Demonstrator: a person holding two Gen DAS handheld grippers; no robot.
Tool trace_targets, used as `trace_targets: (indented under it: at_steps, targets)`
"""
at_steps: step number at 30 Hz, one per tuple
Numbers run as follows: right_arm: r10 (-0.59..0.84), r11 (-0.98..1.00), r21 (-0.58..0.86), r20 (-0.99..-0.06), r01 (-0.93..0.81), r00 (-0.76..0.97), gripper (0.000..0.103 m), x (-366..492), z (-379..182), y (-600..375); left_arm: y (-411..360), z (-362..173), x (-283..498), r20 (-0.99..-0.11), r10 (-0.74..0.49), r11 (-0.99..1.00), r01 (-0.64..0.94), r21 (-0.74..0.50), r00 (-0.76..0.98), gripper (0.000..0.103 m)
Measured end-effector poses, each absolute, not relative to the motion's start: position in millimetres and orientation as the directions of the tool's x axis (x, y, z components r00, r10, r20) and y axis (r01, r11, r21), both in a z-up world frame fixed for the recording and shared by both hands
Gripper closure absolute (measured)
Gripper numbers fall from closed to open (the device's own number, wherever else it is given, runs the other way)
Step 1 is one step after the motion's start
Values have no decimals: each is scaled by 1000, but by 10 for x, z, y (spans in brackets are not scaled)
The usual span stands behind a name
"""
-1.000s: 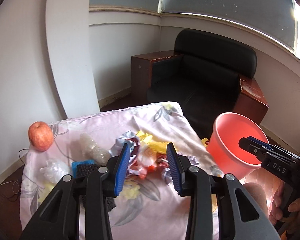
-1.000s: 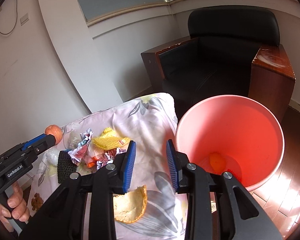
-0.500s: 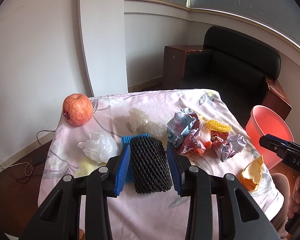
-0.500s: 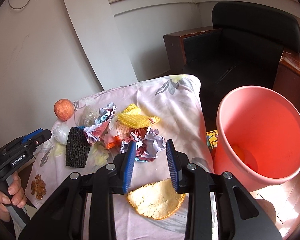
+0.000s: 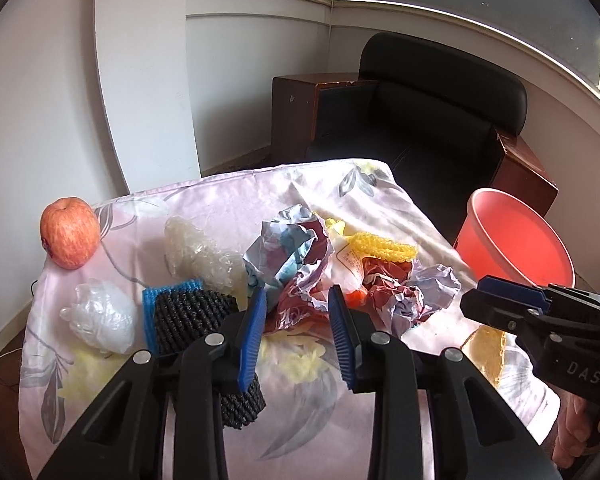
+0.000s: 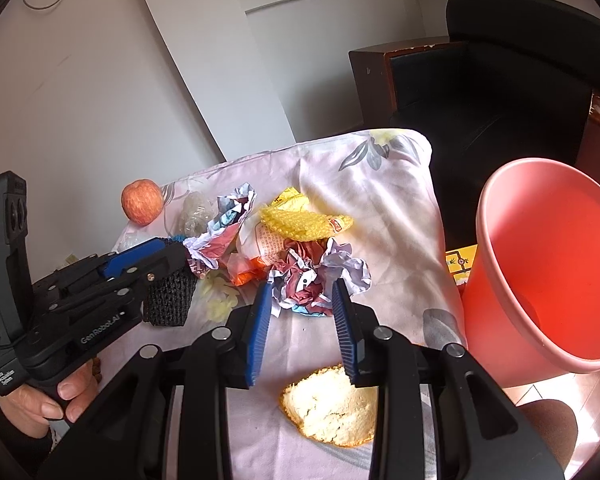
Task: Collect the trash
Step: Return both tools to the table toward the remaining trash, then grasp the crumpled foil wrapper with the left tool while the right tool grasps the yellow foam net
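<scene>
A black armchair fills the upper right of the left wrist view, with a white wall column at upper left. Below them a table under a pink floral cloth spans the middle of both views. A salmon-red bucket stands off the table's right edge, at the right of the right wrist view. The trash lies heaped in the centre of the cloth: a crumpled blue-and-maroon wrapper, a crumpled maroon-and-white paper, a yellow foam net touching the top of the heap, a black foam net with a blue foam net tucked behind it at lower left, and 2 clear plastic wads near the left edge. A pale citrus peel lies alone at the bottom centre of the right wrist view, well apart from the heap. An apple sits at the far left corner of the cloth. The left gripper hovers over the cloth, its jaws closing with nothing between the pads; the black net lies just beside and partly under its left finger. The right gripper has its jaws parted and grips nothing, the peel below and the maroon paper just beyond the tips. A hand holds the left gripper's handle at lower left.
</scene>
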State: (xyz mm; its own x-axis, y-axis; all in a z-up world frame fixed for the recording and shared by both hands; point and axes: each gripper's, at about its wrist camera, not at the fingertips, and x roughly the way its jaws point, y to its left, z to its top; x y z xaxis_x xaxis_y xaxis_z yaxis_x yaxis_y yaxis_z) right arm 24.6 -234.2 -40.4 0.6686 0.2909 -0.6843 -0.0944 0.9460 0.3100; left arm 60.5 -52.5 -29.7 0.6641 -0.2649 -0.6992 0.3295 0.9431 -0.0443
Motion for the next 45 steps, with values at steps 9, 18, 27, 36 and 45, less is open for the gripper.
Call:
trace_targets:
  at_steps: [9,18,27,36,45]
  targets:
    - [289,950,293,-695,-108,658,71,436,-403,-2309,-476,-480,696,-723,-283,941,327,-83,631,99]
    - [274,959,252,-704,-129,655,71,723,-362,-2201,-196,-253,386,-681,-370,921,345,-180,632,100]
    - [225,974,185,-754,-130,617,71,969,-533,-2082,-65,-122,251,-657,-428,899,364,-243,620,100]
    - [255,967,215,-738,-141,625,92,841,-494,-2129,-37,-113,218,-657,-430,898,367,-242,620,100]
    - [321,941,302,-667,-149,672,93,503,-181,-2230,123,-32,190,-619,-489,872,340,-352,615,100]
